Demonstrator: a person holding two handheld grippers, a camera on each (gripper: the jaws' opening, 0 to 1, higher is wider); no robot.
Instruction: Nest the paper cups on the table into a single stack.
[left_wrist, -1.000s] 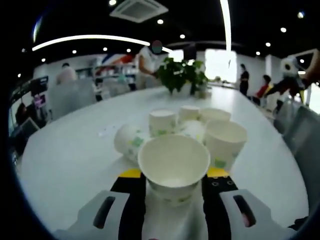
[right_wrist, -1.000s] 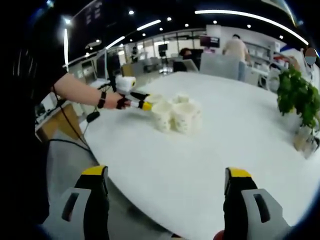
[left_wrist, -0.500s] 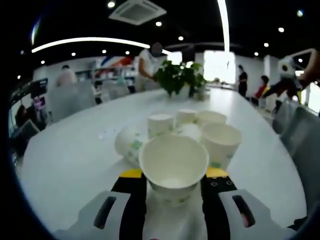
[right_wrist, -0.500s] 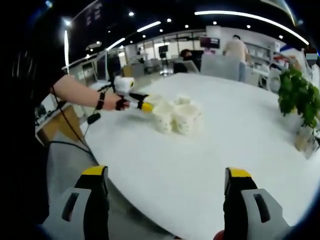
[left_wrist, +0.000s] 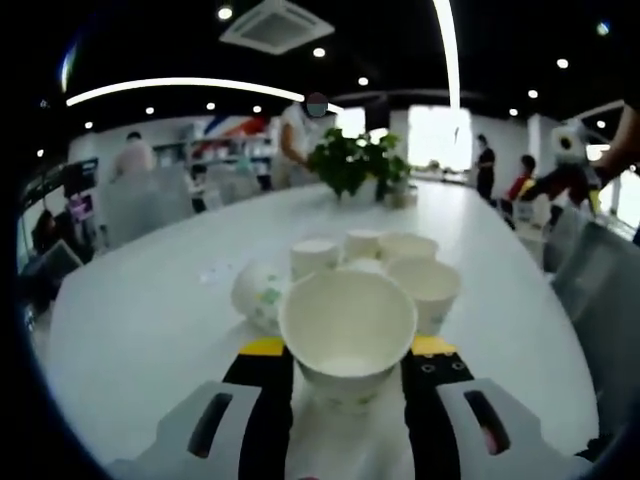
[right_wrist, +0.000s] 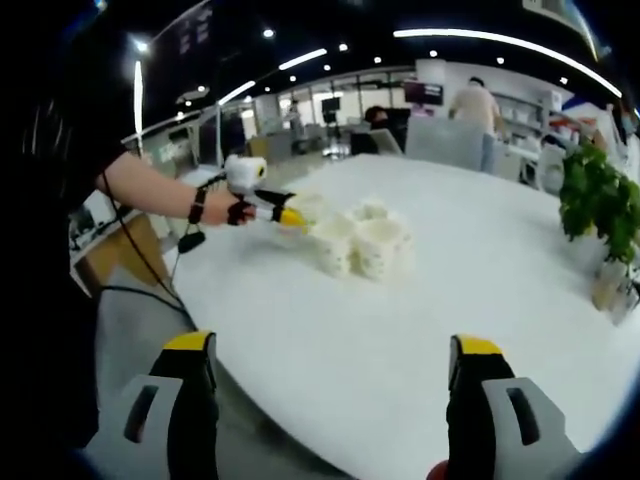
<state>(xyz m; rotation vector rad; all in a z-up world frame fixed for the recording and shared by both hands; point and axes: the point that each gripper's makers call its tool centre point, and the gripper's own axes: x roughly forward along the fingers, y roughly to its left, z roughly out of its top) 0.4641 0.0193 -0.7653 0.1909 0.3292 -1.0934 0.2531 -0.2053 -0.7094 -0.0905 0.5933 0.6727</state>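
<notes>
One paper cup (left_wrist: 347, 335) sits upright, grasped between your left tongs (left_wrist: 347, 375), above the white counter (left_wrist: 140, 330). Just behind it the other cups (left_wrist: 365, 265) cluster together, one lying tipped. Your right tongs (right_wrist: 335, 385) are released, holding nothing.

Hidden, cropped and unresolved areas

The held cup (left_wrist: 347, 335) covers the near sides of the cup cluster (left_wrist: 375, 268) behind it; its base is hidden between the left claw (left_wrist: 345, 375) jaws. In the right gripper view the cluster is too small and blurred to count. The potted plant (right_wrist: 604, 210) is cropped at the picture's edge.
</notes>
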